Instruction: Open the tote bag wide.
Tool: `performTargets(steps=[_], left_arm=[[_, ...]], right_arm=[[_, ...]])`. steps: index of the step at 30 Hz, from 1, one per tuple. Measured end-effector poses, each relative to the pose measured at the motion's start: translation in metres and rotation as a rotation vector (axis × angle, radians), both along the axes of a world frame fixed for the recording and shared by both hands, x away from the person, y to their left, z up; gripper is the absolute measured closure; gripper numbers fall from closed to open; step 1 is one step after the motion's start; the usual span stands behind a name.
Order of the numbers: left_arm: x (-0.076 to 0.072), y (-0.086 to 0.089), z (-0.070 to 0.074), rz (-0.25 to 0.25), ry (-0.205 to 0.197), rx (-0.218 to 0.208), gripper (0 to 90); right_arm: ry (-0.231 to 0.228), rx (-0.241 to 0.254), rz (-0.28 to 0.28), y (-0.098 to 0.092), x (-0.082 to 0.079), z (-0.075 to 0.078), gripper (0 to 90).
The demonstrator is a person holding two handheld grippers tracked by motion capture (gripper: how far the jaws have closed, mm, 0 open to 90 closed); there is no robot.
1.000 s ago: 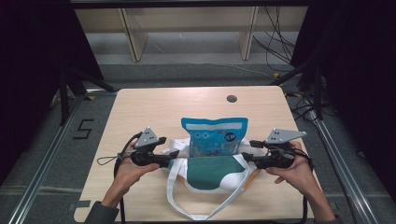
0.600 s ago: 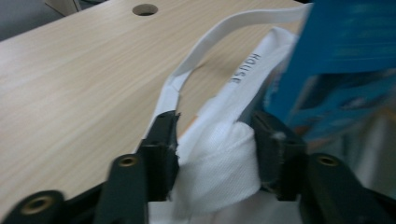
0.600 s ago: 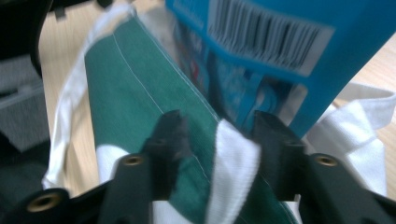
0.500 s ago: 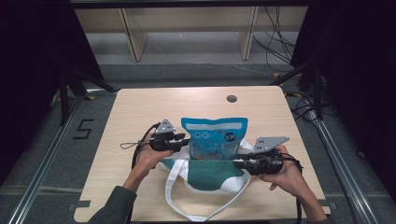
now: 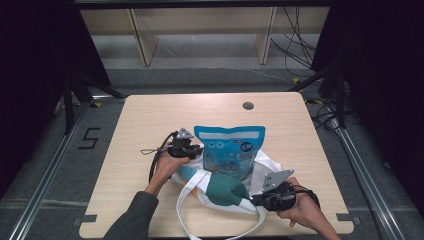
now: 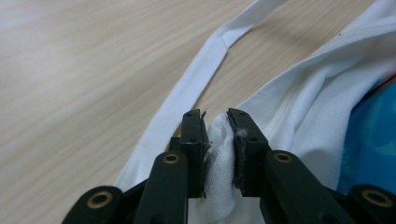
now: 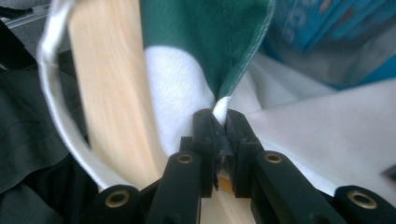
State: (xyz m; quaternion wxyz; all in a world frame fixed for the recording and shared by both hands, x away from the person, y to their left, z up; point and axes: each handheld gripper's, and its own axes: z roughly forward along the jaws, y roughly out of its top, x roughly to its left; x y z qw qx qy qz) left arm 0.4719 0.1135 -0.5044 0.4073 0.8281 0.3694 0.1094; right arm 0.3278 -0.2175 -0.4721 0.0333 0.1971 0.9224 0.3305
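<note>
Light wooden table (image 5: pixel 150 120) stood on a grey floor, with dark walls around it. On the table lay a white cloth bag with a green patch (image 5: pixel 222 187), and a blue shiny snack packet (image 5: pixel 229 150) lay partly inside its open mouth. My left gripper (image 6: pixel 215 122) had just been closing, and I saw a bunched fold of the bag's white edge pinched between its jaws. My right gripper (image 7: pixel 221 116) had just been closing too, and it squeezed the bag's rim near the green patch
</note>
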Motion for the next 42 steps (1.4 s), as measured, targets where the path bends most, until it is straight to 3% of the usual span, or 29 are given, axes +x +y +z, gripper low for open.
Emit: performTargets(steps=[2,3,4,6,9,11,14,15,17,20,21,22,23,24,25,26,27,30,31,33,35,36,37,40,42], left_arm=[[0.001,0.005,-0.011,0.046,0.048,-0.109,76.9],[0.002,0.009,-0.010,0.042,0.068,-0.124,76.7],[0.001,0.010,-0.007,0.071,0.074,-0.162,76.1],[-0.001,0.013,0.004,0.081,0.038,-0.168,72.8],[-0.008,0.015,0.029,0.091,-0.010,-0.225,67.2],[-0.016,0.017,0.048,0.081,-0.047,-0.199,61.8],[-0.031,0.024,0.069,0.070,-0.068,-0.142,56.5],[-0.038,0.026,0.073,0.090,-0.070,-0.148,55.1],[-0.054,0.032,0.080,0.079,-0.065,-0.142,53.6],[-0.081,0.033,0.085,0.012,-0.033,-0.196,51.2],[-0.091,0.032,0.086,-0.005,-0.029,-0.206,50.4],[-0.099,0.030,0.087,-0.037,-0.037,-0.209,50.2],[-0.107,0.028,0.089,-0.076,-0.042,-0.207,49.9],[-0.112,0.026,0.091,-0.103,-0.052,-0.232,49.0],[-0.117,0.023,0.092,-0.107,-0.052,-0.240,48.3],[-0.120,0.021,0.094,-0.121,-0.054,-0.235,47.3],[-0.122,0.017,0.094,-0.140,-0.061,-0.233,46.6],[-0.123,0.003,0.086,-0.197,-0.063,-0.205,44.5],[-0.125,-0.002,0.082,-0.215,-0.042,-0.199,45.0],[-0.131,-0.012,0.072,-0.262,-0.044,-0.180,49.7],[-0.137,-0.020,0.061,-0.317,-0.095,-0.105,57.2],[-0.140,-0.023,0.056,-0.328,-0.085,-0.090,60.5],[-0.142,-0.026,0.050,-0.345,-0.072,-0.084,67.8],[-0.148,-0.031,0.031,-0.352,-0.067,0.059,75.3],[-0.146,-0.030,0.023,-0.329,-0.053,0.045,76.7]], right_arm=[[0.027,-0.004,-0.006,0.002,0.003,-0.012,84.2],[0.031,0.000,-0.015,0.003,0.002,-0.016,84.2],[0.026,-0.005,-0.012,0.003,0.002,-0.015,84.1],[0.009,-0.010,-0.013,0.004,0.000,-0.014,83.6],[0.007,0.010,-0.037,0.001,0.001,-0.009,73.8],[-0.012,0.050,-0.073,-0.005,0.003,0.002,64.6],[-0.046,0.133,-0.098,-0.016,0.004,0.019,58.8],[-0.064,0.158,-0.119,-0.021,0.004,0.026,57.6],[-0.112,0.191,-0.171,-0.030,0.003,0.040,56.9],[-0.186,0.205,-0.230,-0.043,0.009,0.053,56.0],[-0.194,0.195,-0.254,-0.046,0.011,0.055,56.0],[-0.232,0.178,-0.258,-0.049,0.017,0.057,56.0],[-0.234,0.171,-0.287,-0.049,0.021,0.057,56.0],[-0.236,0.151,-0.300,-0.050,0.026,0.057,56.0],[-0.223,0.139,-0.313,-0.049,0.031,0.055,56.2],[-0.234,0.137,-0.312,-0.047,0.037,0.052,56.3],[-0.207,0.129,-0.322,-0.043,0.040,0.050,57.0],[-0.217,0.073,-0.292,-0.033,0.058,0.041,60.8],[-0.210,0.062,-0.289,-0.029,0.063,0.038,65.6],[-0.213,0.045,-0.269,-0.023,0.073,0.033,76.9],[-0.253,0.035,-0.261,-0.020,0.081,0.033,84.6],[-0.250,0.039,-0.275,-0.019,0.083,0.034,85.8],[-0.278,0.048,-0.286,-0.021,0.087,0.036,87.1],[-0.285,0.063,-0.352,-0.025,0.098,0.037,88.4],[-0.266,0.049,-0.387,-0.026,0.107,0.030,88.6]])
